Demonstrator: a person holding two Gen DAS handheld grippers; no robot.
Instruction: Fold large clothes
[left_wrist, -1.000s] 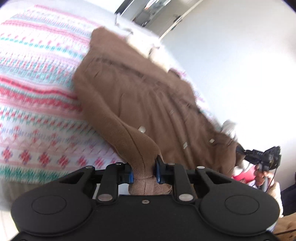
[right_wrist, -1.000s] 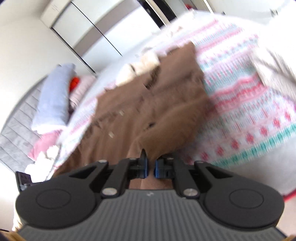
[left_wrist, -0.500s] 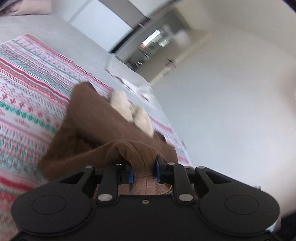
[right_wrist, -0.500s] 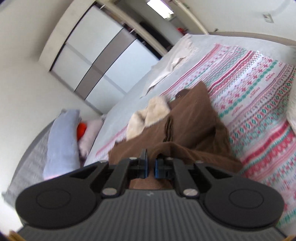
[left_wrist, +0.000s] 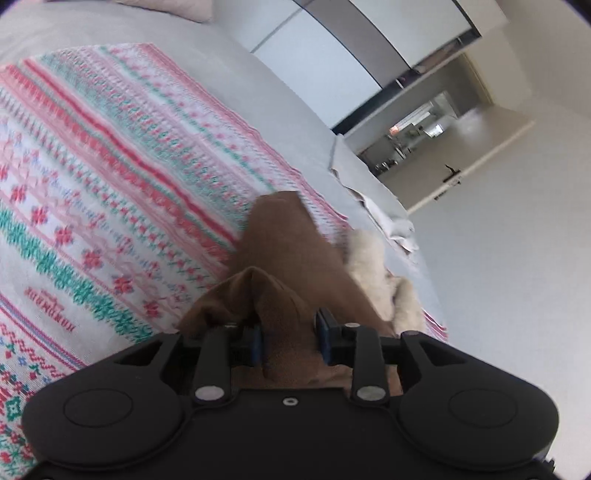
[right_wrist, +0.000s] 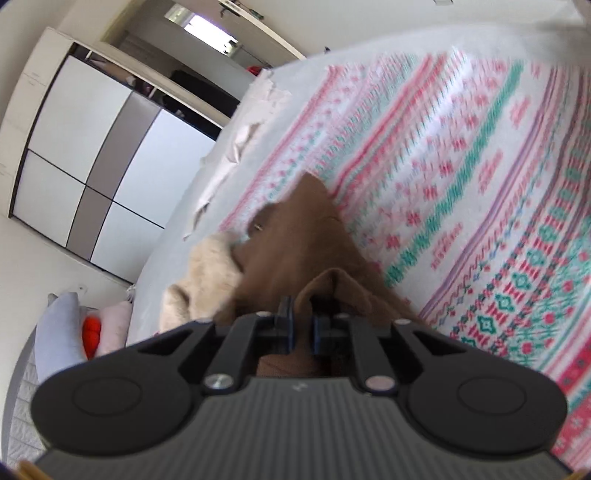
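A brown coat (left_wrist: 284, 251) with a cream fleece collar (left_wrist: 373, 266) lies on a bed under a patterned pink, white and teal blanket (left_wrist: 110, 184). My left gripper (left_wrist: 288, 332) is shut on a bunched fold of the brown coat. In the right wrist view my right gripper (right_wrist: 303, 325) is shut on another fold of the coat (right_wrist: 310, 236), with the fleece collar (right_wrist: 207, 273) to its left. Both held folds are lifted over the rest of the coat, which stretches away from the fingers. The blanket (right_wrist: 461, 184) spreads to the right.
Grey sheet (left_wrist: 221, 70) borders the blanket, with crumpled white cloth (right_wrist: 255, 122) at the bed's far edge. A sliding wardrobe (right_wrist: 92, 147) and an open doorway (left_wrist: 424, 136) stand beyond. Pillows (right_wrist: 62, 332) and a red item (right_wrist: 92, 332) lie at the left.
Both grippers have carried their coat folds forward over the garment toward the collar end. The spread coat now looks shorter and bunched. Both stay shut on the fabric.
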